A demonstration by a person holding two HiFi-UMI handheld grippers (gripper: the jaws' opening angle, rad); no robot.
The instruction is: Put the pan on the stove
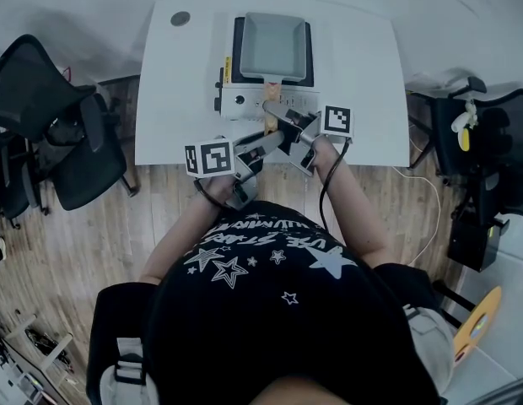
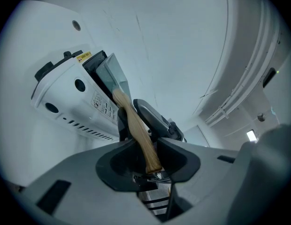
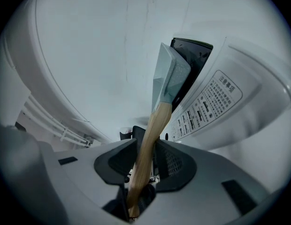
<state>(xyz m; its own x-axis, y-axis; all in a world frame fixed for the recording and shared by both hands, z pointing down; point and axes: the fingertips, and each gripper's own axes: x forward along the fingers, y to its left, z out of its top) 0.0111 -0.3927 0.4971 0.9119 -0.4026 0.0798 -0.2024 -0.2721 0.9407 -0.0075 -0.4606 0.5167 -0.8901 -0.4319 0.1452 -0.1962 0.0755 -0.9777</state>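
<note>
Square pan (image 1: 272,47) being held over the portable stove (image 1: 230,51).
Its wooden handle (image 1: 270,123) is being clamped by the left gripper (image 2: 136,122) and the right gripper (image 3: 148,142), above the stove's front panel (image 1: 243,101).

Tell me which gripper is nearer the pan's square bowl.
Right. The right gripper clamps the wooden handle partway along, closer to the pan. The left gripper grips the handle's free end, farther back.
</note>
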